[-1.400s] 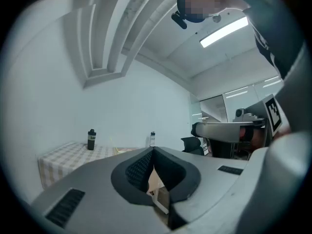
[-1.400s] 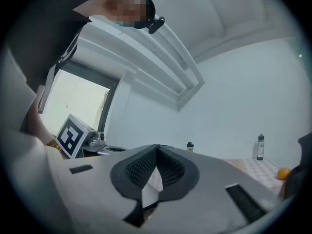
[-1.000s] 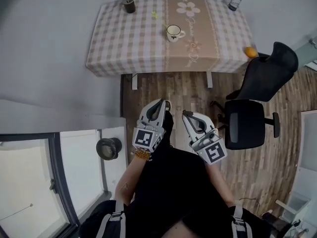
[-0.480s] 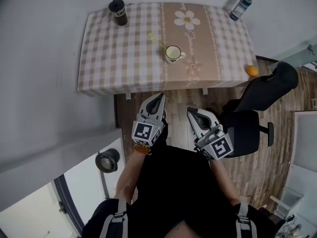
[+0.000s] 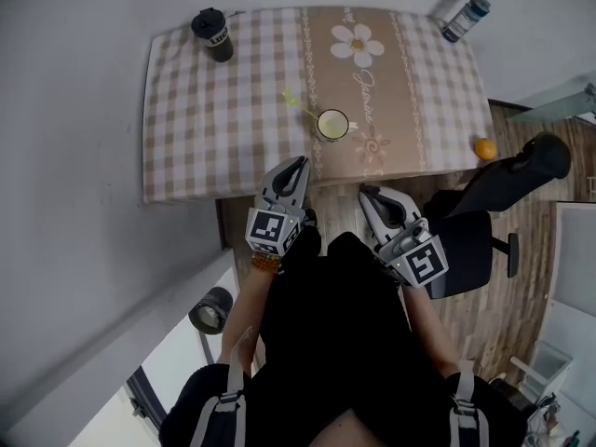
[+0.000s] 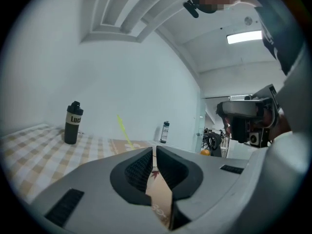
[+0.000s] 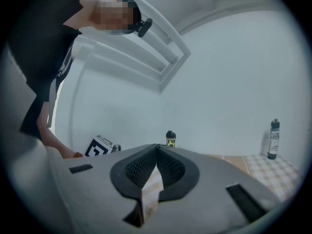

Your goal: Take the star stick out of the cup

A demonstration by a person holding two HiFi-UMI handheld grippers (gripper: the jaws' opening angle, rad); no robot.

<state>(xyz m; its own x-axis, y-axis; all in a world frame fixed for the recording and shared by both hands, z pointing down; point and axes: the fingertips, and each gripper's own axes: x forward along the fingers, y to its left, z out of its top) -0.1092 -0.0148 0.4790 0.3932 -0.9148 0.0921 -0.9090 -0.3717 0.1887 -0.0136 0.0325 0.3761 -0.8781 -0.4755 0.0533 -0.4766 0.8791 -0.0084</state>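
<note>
One star stick (image 5: 303, 108) tilts left | left hand-held gripper (image 5: 300, 162) opening, empty | right one (image 5: 366, 193) closed

The cup (image 5: 331, 125) hides the lower end of the star stick (image 5: 303, 107).

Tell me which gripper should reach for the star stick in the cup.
Left. The left gripper sits nearer the cup, and the star stick leans out toward its side; its jaws are opening with nothing between them. The right gripper is farther back, jaws together.
</note>
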